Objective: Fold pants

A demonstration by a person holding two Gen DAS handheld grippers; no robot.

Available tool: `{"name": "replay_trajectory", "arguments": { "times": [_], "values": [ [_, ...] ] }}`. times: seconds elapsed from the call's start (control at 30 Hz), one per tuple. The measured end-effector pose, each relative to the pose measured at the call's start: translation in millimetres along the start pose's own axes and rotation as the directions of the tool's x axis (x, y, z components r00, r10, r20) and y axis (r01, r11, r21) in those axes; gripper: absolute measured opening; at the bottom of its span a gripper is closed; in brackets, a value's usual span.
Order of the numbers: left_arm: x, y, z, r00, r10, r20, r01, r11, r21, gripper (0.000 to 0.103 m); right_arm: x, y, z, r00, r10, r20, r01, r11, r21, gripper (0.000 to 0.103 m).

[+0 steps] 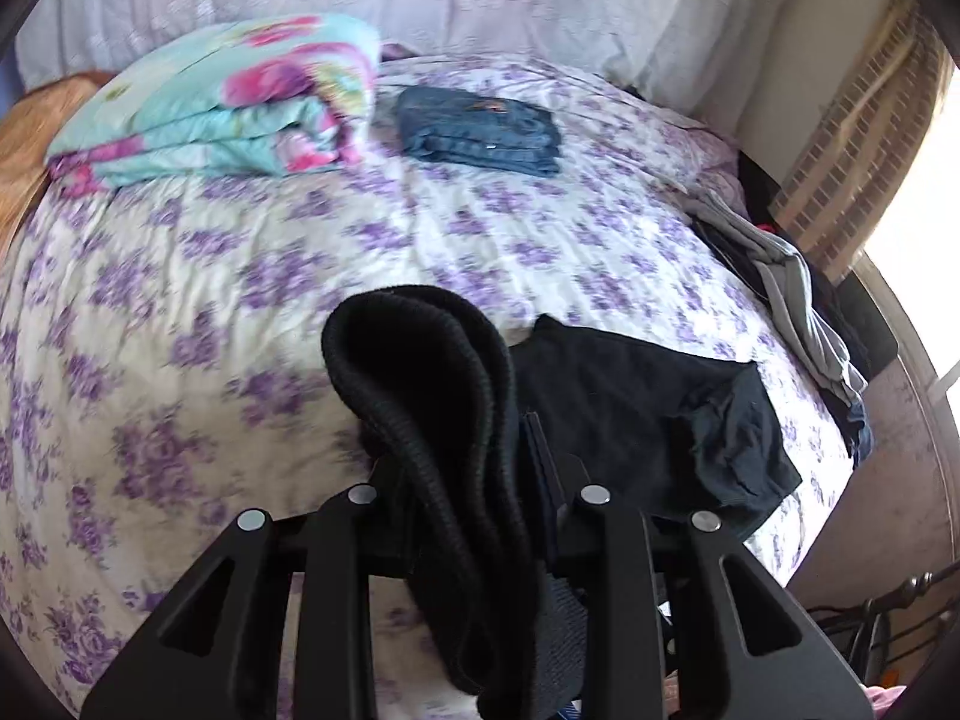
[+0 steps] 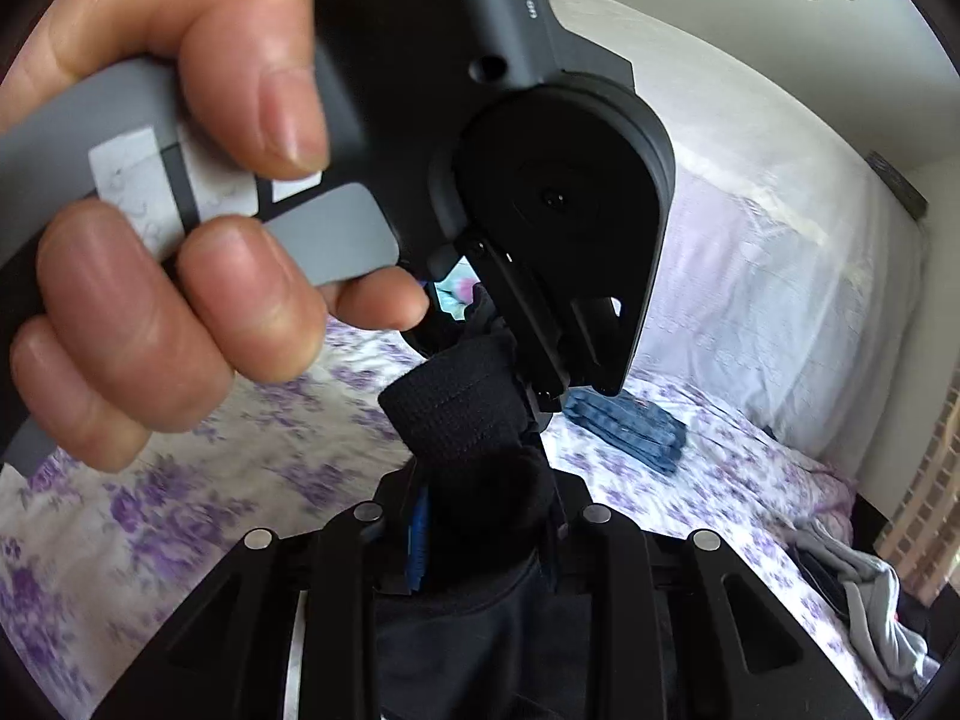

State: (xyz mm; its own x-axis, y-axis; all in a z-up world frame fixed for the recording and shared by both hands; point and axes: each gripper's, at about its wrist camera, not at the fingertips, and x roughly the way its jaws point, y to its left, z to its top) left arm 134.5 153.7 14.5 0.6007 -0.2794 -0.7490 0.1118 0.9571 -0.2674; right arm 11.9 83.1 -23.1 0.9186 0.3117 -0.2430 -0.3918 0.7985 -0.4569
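Both hand-held grippers, your left (image 1: 474,450) and right (image 2: 480,504), pinch the black pants' (image 1: 648,414) ribbed waistband; only the right view shows your hand (image 2: 168,312).

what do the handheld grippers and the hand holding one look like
Both grippers are matte black plastic: the left gripper and right gripper have finger arms with triangular cut-outs and round silver pivot pins. The other unit's body, seen from the right wrist, has a rounded black housing, a grey handle with white stickers, and small printed lettering. The hand is bare, no sleeve visible.

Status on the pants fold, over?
Left gripper shut on black pants waistband. Right gripper shut on same pants. Folded jeans and blanket further back, not in the way.
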Motion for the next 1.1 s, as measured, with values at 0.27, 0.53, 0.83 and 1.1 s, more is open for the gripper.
{"name": "replay_trajectory", "arguments": {
  "times": [0.27,0.53,0.83,1.1],
  "values": [
    [8,-80,7,0.997,-0.081,0.02,0.079,0.994,0.074,0.027,-24,-56,-22,0.994,-0.11,0.007,0.109,0.989,0.097,0.028],
    [47,-153,13,0.991,-0.123,-0.043,0.127,0.987,0.102,0.027,-28,-123,-61,0.987,-0.148,-0.055,0.157,0.961,0.228,0.028],
    [88,-234,21,0.982,-0.152,-0.112,0.17,0.97,0.177,0.027,-38,-181,-99,0.969,-0.23,-0.093,0.248,0.899,0.36,0.028],
    [135,-290,20,0.97,-0.152,-0.191,0.193,0.957,0.217,0.027,-53,-213,-137,0.952,-0.25,-0.177,0.304,0.838,0.453,0.028]
  ]
}}
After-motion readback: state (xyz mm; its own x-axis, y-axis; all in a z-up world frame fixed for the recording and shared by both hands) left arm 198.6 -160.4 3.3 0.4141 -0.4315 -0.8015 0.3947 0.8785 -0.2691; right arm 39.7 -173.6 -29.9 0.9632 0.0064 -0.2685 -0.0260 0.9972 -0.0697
